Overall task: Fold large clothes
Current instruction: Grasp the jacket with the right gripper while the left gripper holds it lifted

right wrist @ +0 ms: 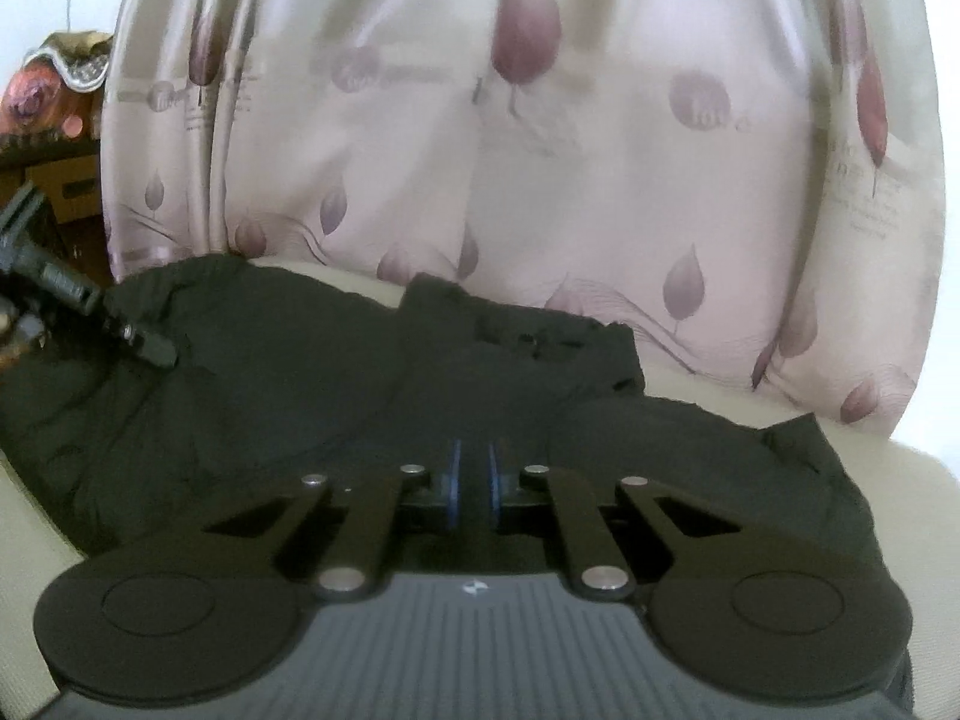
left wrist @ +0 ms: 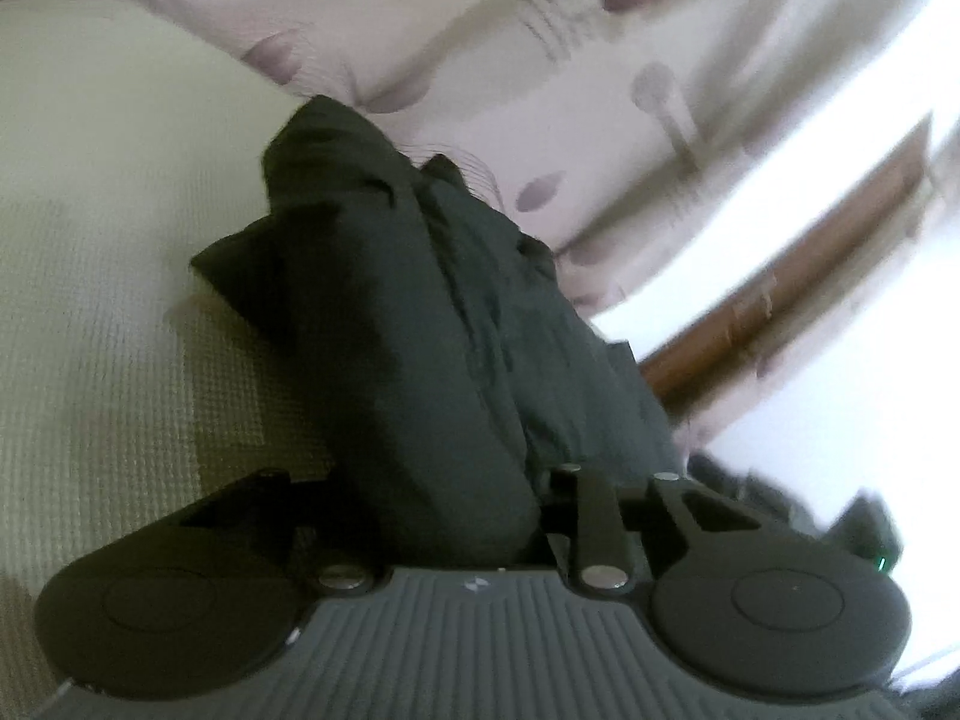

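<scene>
While the dark garment [right wrist: 372, 384] lies bunched on the cream bed [right wrist: 690, 378], the left tool [left wrist: 528, 480] grips a lifted fold, seemingly to carry it over, and the right tool [right wrist: 474, 480], nearly closed, holds nothing visible.

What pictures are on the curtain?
Purple leaves on pale cream curtain, clearest in the right wrist view.

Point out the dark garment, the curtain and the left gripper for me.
dark garment [right wrist: 336, 384], right wrist view, spread middle.
curtain [right wrist: 600, 180], right wrist view, central panel.
left gripper [right wrist: 157, 354], right wrist view, fingertips.
</scene>
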Demonstrator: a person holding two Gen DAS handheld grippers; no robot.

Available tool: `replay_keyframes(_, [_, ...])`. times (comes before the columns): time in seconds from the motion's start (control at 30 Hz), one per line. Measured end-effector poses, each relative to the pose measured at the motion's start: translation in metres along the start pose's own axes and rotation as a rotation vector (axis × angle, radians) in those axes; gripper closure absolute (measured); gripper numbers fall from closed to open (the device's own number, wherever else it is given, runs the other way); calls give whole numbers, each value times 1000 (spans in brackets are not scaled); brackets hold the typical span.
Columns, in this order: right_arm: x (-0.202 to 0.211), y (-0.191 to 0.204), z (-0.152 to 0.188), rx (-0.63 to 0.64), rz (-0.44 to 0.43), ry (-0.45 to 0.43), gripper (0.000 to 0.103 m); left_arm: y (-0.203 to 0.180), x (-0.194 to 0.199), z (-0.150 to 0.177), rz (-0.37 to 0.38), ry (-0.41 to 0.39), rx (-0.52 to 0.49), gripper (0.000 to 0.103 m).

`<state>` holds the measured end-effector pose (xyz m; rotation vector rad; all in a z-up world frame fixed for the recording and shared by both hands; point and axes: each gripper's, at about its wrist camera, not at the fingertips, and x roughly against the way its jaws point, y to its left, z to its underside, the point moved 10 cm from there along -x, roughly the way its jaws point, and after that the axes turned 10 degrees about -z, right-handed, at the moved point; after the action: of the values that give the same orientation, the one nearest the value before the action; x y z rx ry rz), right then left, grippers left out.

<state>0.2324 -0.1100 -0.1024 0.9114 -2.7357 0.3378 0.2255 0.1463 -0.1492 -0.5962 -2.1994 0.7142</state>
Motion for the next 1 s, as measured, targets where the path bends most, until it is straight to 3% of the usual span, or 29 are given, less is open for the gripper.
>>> replay_keyframes(0.2, [-13, 16, 28, 84, 33, 72, 97, -18, 8, -11, -22, -9, 61, 77])
replay_keyframes(0.37, [-39, 17, 47, 23, 32, 131, 102, -46, 24, -17, -11, -20, 92, 78])
replay_keyframes(0.63, [-54, 30, 44, 4, 6, 145, 102, -119, 27, -42, 9, -19, 127, 78])
replay_keyframes(0.77, [-57, 30, 42, -96, -57, 132, 102, -171, 12, -53, 1, 5, 79, 78])
replay_keyframes(1.0, [-61, 32, 45, -511, -319, 98, 102, -255, -39, -48, -21, 104, -30, 78])
